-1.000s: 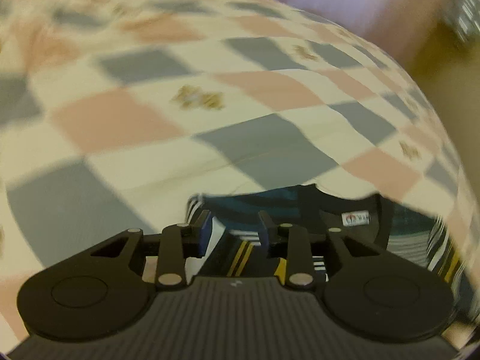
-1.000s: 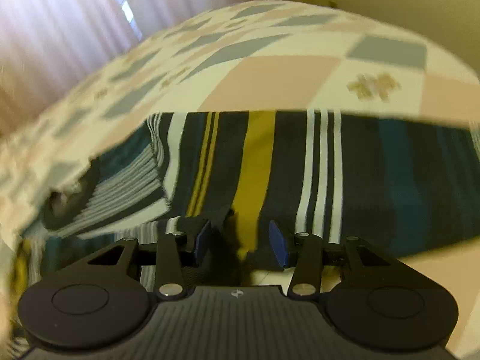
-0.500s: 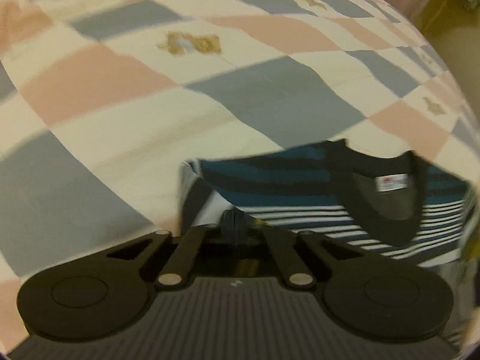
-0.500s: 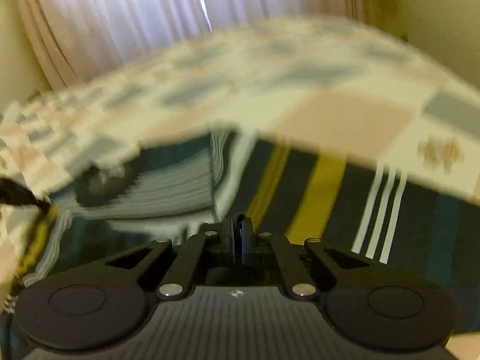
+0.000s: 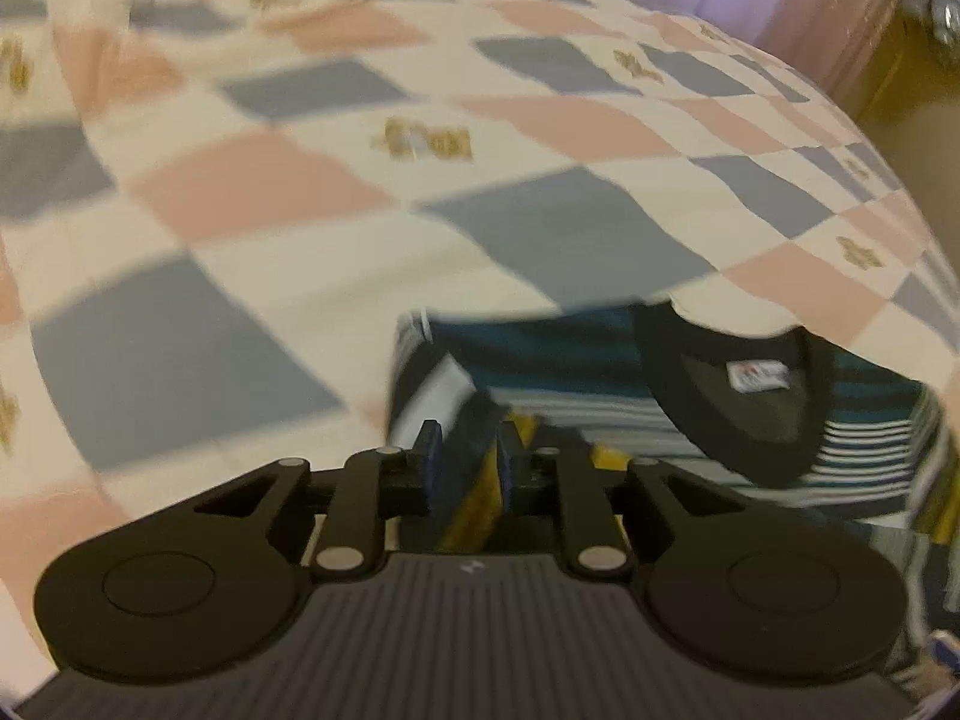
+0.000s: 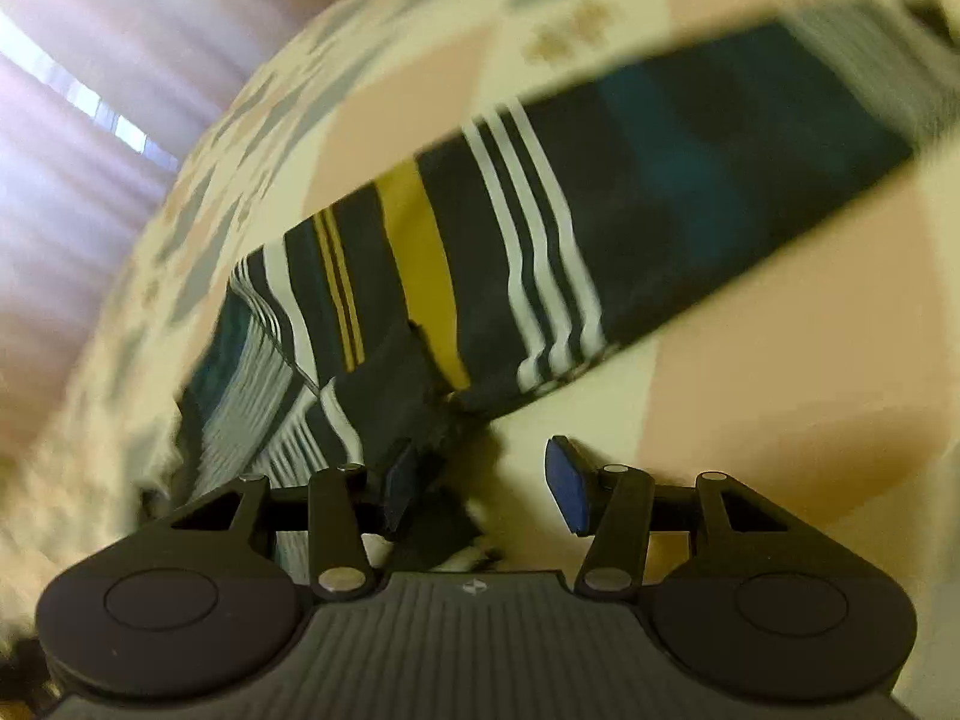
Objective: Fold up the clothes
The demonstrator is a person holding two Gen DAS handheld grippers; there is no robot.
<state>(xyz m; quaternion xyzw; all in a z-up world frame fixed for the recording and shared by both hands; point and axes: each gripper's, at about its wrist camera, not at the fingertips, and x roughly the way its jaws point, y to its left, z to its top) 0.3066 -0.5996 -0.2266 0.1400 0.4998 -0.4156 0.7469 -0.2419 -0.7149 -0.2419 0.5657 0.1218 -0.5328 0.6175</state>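
A dark striped T-shirt (image 5: 600, 360) with teal, white and yellow bands lies on the checked bedspread (image 5: 300, 180). Its black collar (image 5: 738, 414) and white label (image 5: 757, 375) show at the right of the left wrist view. My left gripper (image 5: 468, 468) sits at the shirt's left edge, its jaws a little apart with a fold of dark and yellow cloth between them. In the right wrist view the shirt (image 6: 600, 228) lies as a long folded band. My right gripper (image 6: 480, 480) stands wide open at its near edge; cloth touches the left finger only.
The pink, grey and cream bedspread (image 6: 780, 360) stretches out all around the shirt. Pale curtains (image 6: 72, 150) hang beyond the far side of the bed. A yellowish wall (image 5: 900, 90) shows past the bed's right edge.
Both grippers were shut on the shirt half a second ago. The right one has now opened wide and let go; the left one's jaws have parted slightly.
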